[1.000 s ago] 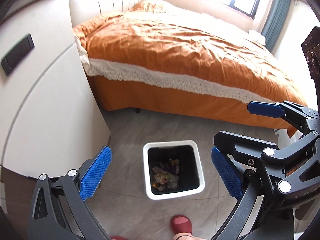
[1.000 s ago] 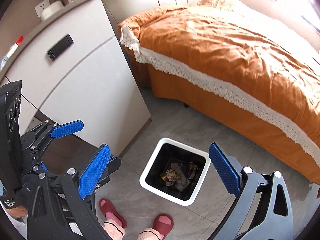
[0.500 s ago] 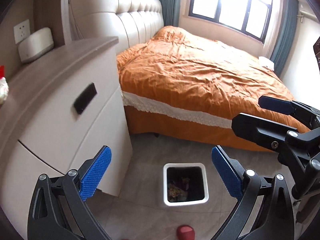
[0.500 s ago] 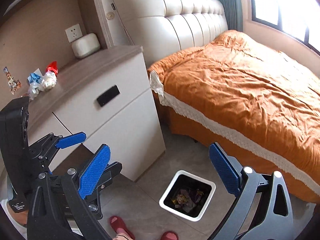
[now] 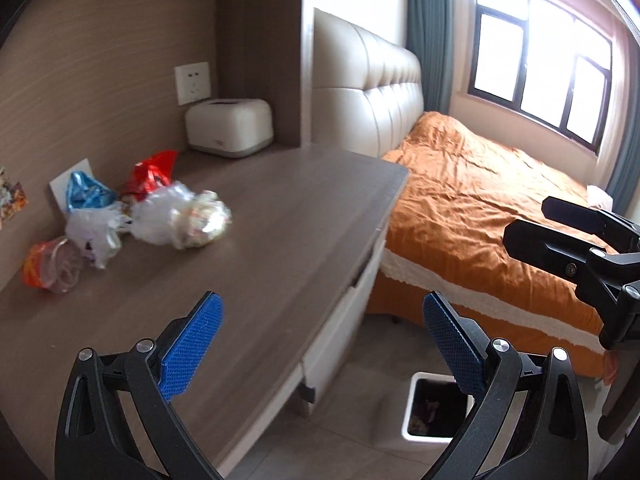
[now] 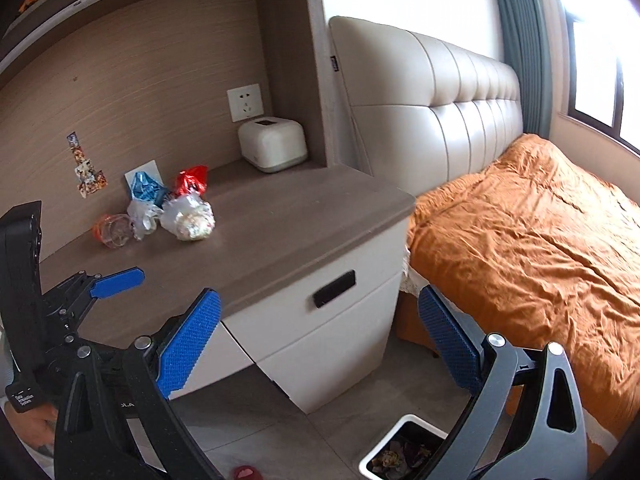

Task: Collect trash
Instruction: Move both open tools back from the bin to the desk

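Several crumpled wrappers lie on the brown desk top [image 5: 288, 240]: a clear plastic ball [image 5: 182, 218] [image 6: 187, 218], a white bag [image 5: 94, 232], a blue wrapper [image 5: 84, 192], a red wrapper [image 5: 150, 174] [image 6: 191, 180] and an orange-clear one [image 5: 50, 270] [image 6: 112, 230]. My left gripper [image 5: 320, 340] is open and empty, over the desk's near edge. My right gripper [image 6: 320, 338] is open and empty, in front of the drawer unit. The white bin [image 5: 436, 410] [image 6: 400, 454] with trash inside stands on the floor below.
A cream tissue box [image 5: 230, 128] sits at the back of the desk below a wall socket [image 5: 193, 82]. The white drawer unit [image 6: 320, 320] is under the desk. The orange bed [image 5: 500, 216] and padded headboard [image 6: 440, 112] are to the right.
Both grippers have risen and tilted up from above the bin to desk height. The desk top and its wrappers have come into view. Both stay open.
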Motion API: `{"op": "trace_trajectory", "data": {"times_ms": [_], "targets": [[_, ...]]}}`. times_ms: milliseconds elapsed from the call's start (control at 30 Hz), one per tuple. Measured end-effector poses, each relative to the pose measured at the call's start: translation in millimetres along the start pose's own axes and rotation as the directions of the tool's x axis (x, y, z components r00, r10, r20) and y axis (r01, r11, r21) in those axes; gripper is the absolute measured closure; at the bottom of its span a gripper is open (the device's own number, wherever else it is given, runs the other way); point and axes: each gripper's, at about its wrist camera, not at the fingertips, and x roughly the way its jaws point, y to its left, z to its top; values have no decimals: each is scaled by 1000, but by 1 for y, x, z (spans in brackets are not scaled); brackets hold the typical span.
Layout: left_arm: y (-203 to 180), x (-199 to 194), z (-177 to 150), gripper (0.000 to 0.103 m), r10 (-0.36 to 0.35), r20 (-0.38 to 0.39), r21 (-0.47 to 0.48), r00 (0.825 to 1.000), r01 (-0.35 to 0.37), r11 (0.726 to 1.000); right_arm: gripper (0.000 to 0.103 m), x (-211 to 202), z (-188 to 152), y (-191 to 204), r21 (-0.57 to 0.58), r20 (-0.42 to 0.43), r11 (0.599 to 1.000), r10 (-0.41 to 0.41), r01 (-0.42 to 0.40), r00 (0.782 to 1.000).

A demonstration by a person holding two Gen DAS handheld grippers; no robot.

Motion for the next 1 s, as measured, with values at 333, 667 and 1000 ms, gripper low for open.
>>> {"op": "trace_trajectory", "data": {"times_ms": [333,667,1000], "targets": [[112,-27,18,5,135,52,-86,989,-130,988,5,42,59,97,-114,42,989,96,-91,994],[182,-38,18,5,194,38,-152,980,-186,971,5,75,79,155,-151,37,983,115,-108,993],[200,-6,39,5,249,22,-209,968,-239,948,5,138,77,146,-165,-57,973,155,-163,986]]}}
